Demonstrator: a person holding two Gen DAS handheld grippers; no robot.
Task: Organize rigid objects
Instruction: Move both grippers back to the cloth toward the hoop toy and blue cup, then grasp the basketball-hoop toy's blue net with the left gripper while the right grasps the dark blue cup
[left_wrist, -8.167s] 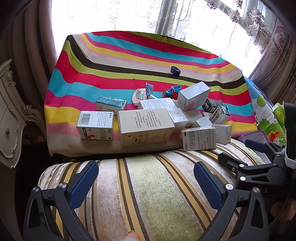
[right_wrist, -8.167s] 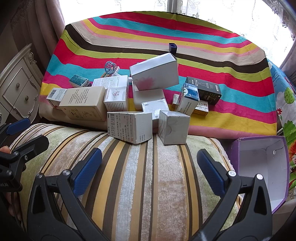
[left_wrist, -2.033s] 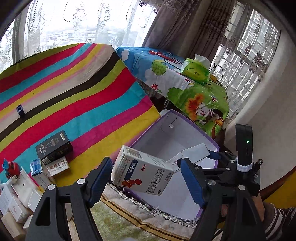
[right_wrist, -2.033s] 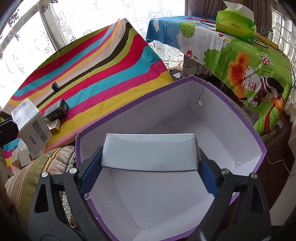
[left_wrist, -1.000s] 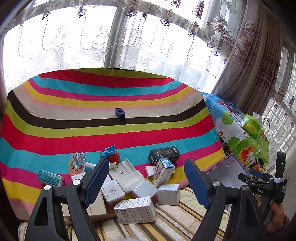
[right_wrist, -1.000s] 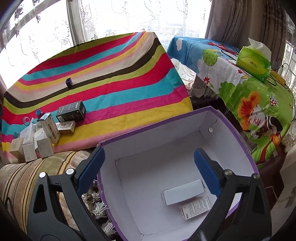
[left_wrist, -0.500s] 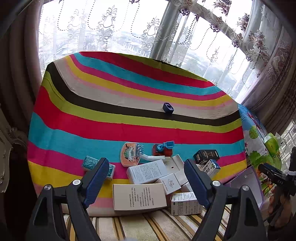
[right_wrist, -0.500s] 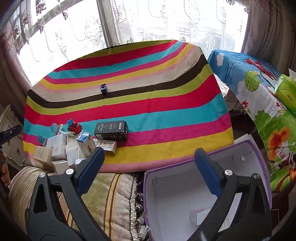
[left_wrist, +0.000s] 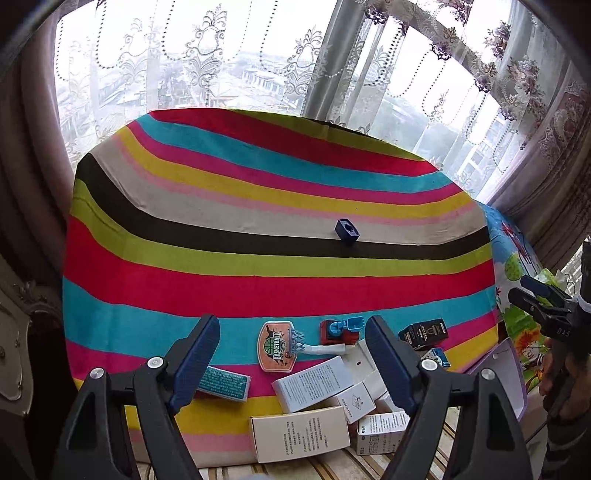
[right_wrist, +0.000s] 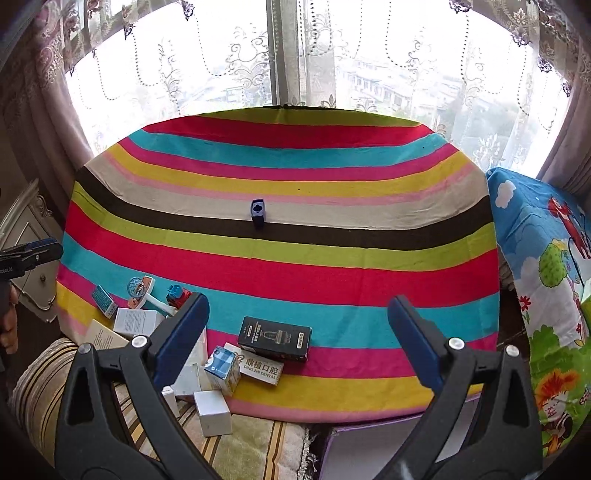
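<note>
The little boxes (left_wrist: 314, 382) are thin card, so they are likely light and stiff, but a hard squeeze could dent them. Best to grab one across its flat sides. They sit in a heap at 6 o'clock on the striped cloth (left_wrist: 258, 280), which looks soft. A shiny black box (right_wrist: 274, 338) lies just past the heap. The left gripper (left_wrist: 291, 360) has its fingers closing on nothing. The right gripper (right_wrist: 298, 341) has fingers wide apart, empty.

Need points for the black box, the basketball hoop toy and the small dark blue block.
black box (right_wrist: 274, 338), right wrist view, top face.
basketball hoop toy (left_wrist: 275, 345), left wrist view, orange backboard.
small dark blue block (right_wrist: 257, 212), right wrist view, front face.
</note>
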